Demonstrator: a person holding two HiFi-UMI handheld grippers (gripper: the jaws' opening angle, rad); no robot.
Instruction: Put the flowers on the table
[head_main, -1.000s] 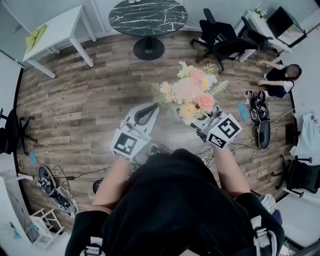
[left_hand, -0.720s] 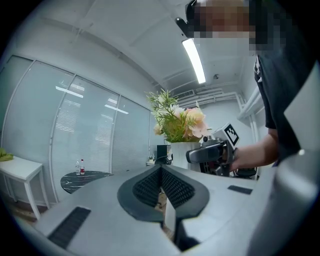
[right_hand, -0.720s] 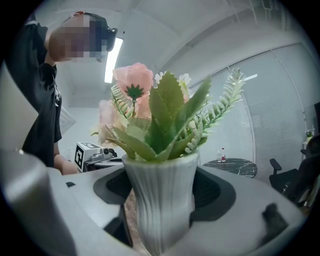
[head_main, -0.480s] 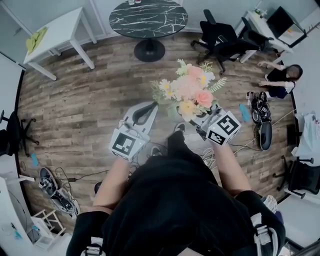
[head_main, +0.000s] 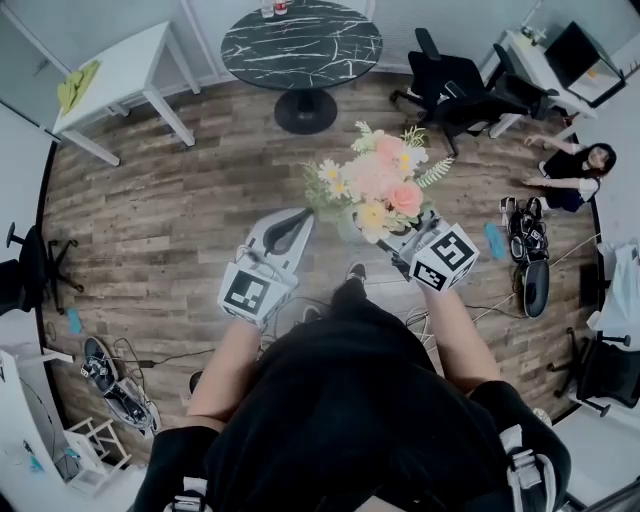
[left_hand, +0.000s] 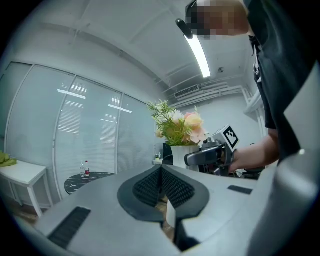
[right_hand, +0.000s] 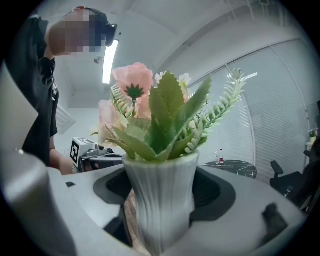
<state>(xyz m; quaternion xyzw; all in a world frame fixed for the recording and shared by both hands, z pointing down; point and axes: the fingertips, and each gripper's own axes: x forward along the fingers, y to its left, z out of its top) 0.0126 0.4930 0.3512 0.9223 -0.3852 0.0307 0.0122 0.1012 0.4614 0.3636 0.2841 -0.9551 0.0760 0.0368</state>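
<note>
Head view: person stands mid-room on the wood floor (head_main: 170, 220), w/ the flowers (head_main: 378, 185) held up in front of the body by the right tool (head_main: 400, 238). The left tool (head_main: 295, 220) is alongside, just beside the bouquet but apart from it. A round marble counter (head_main: 300, 40) sits ahead, well apart from the flowers; a white counter (head_main: 115, 65) is further left, w/ smth yellow-green on it. Left gripper view: the left tool's jaws are pressed together, pads meeting, nothing btwn them, so it's empty. Beyond it the bouquet & right tool show at about the same height, w/ the round counter & two small bottles (left_hand: 84, 169) in the background. Right gripper view: the right tool is clamped on the white ribbed vase (right_hand: 160, 195), one jaw each side of its body. Vase is upright, leaves & pink blooms rising above the rim. Progress, as I judge it: pickup done, flowers in the air, nothing set down yet. Left to do: reach a counter (prob. the round one ahead), lower the vase upright onto the top, release.
</note>
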